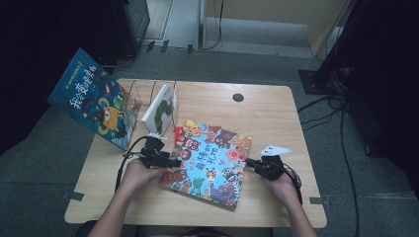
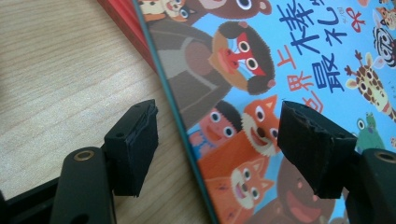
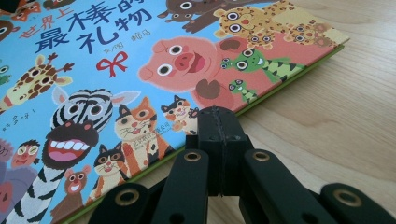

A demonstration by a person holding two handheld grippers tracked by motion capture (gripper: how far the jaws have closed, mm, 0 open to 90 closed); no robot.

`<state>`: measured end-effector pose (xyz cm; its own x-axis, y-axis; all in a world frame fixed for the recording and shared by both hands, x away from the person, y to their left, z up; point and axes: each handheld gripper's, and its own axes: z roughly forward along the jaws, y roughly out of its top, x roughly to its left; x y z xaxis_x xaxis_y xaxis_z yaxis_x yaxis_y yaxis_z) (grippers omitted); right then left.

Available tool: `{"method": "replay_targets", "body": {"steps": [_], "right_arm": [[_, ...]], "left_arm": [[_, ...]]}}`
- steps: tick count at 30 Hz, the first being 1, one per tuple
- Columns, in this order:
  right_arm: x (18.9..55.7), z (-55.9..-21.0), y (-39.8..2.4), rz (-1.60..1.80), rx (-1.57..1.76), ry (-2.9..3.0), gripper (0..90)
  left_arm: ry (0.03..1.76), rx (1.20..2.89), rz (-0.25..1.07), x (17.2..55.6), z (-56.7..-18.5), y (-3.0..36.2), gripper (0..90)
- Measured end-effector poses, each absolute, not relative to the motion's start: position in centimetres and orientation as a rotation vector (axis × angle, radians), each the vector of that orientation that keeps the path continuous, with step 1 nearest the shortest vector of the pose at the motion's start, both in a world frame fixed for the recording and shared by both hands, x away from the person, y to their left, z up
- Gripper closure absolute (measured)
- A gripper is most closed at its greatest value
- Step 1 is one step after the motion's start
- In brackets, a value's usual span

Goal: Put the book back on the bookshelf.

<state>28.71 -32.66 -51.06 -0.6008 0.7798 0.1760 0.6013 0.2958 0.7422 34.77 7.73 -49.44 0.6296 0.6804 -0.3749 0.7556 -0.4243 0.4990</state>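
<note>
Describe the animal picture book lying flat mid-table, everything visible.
The animal picture book is a thin hardcover with a glossy light-blue front crowded with cartoon animals (pig, zebra, giraffe, cats, foxes), dark blue Chinese title characters and a small red bow. It lies flat, cover up, skewed on the wooden table, its far corner overlapping a red book. The left gripper straddles its left edge with open jaws, not touching. The right gripper, jaws shut, sits at its right edge; contact unclear.
</note>
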Motion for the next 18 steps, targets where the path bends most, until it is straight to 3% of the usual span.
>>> {"method": "replay_targets", "body": {"steps": [10, 13, 18], "right_arm": [[28.77, -51.08, -32.28, 1.193, 1.265, 2.346, 90.0], [28.78, -51.13, -32.29, 1.199, 1.277, 2.338, 90.0], [28.77, -51.07, -32.31, 1.198, 1.293, 2.352, 90.0]], "left_arm": [[1.117, 2.233, -0.114, 34.87, -49.33, 7.61, 31.2], [1.153, 2.199, -0.154, 35.23, -49.36, 7.87, 36.1], [1.162, 2.198, -0.165, 35.32, -49.34, 7.89, 36.4]]}}
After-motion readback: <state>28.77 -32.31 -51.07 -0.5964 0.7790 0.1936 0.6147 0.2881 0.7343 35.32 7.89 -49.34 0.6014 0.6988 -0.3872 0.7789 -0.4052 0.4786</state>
